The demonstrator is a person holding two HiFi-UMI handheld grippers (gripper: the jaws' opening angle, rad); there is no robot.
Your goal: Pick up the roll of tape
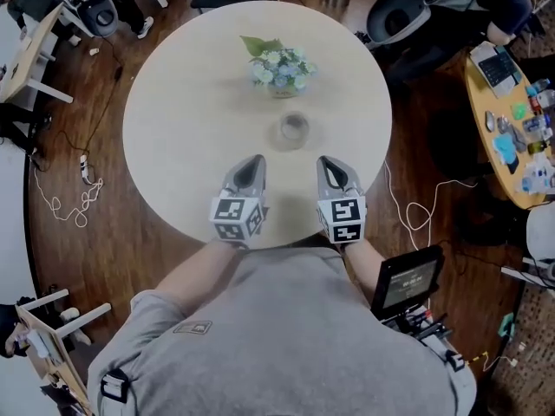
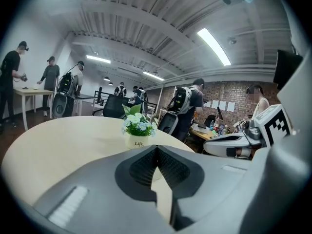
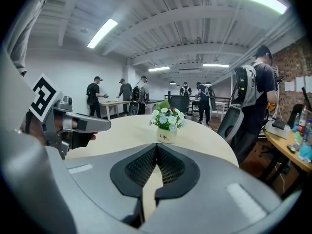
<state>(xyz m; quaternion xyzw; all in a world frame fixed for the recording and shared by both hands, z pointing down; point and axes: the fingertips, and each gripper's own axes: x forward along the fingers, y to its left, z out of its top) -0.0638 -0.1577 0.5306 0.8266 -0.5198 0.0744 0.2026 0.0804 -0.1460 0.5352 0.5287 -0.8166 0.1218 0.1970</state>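
Note:
A clear roll of tape (image 1: 294, 131) lies flat near the middle of the round beige table (image 1: 173, 120), just in front of a small flower pot (image 1: 282, 68). My left gripper (image 1: 254, 160) hovers over the table's near edge, below and left of the tape, its jaws shut with nothing between them. My right gripper (image 1: 328, 162) hangs level with it, below and right of the tape, jaws also shut and empty. Neither gripper view shows the tape; each shows the flower pot (image 2: 138, 130) (image 3: 167, 123) beyond the shut jaws (image 2: 156, 150) (image 3: 156, 148).
Office chairs (image 1: 395, 11) stand beyond the table's far side. A cluttered desk (image 1: 512, 102) is at the right, cables (image 1: 74, 202) lie on the wooden floor at the left. Several people stand at tables further back in the gripper views.

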